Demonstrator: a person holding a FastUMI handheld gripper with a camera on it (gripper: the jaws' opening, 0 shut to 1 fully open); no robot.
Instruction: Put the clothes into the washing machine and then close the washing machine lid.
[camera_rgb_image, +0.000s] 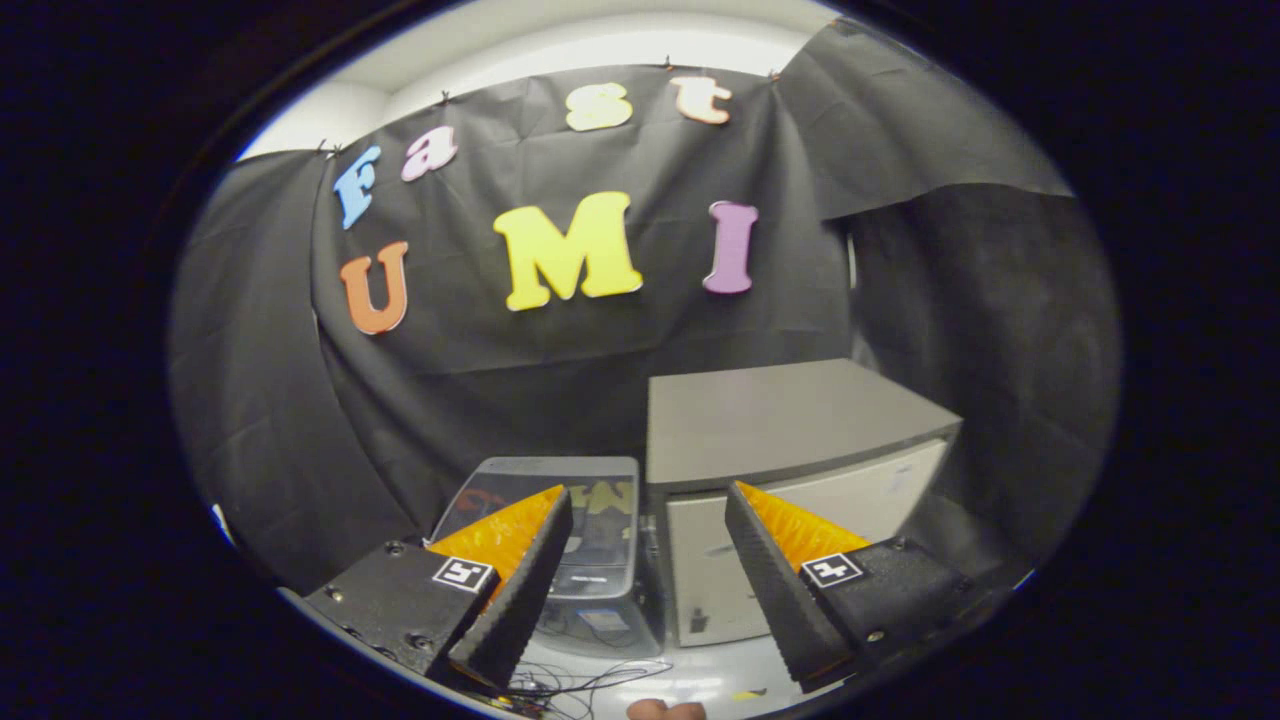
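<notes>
My gripper (648, 505) is open, its two fingers spread wide with nothing between them. Beyond the fingers, low down, stands a small top-loading washing machine (590, 560) with a dark see-through lid (555, 500) that lies shut over its top. The left finger covers part of that lid. No clothes can be seen here.
A grey-topped cabinet with a pale front (790, 470) stands right beside the washer, on its right. Thin cables (580, 682) lie on the pale floor before the washer. A small part of a hand (665, 710) shows at the bottom. Black cloth walls close in behind and at both sides.
</notes>
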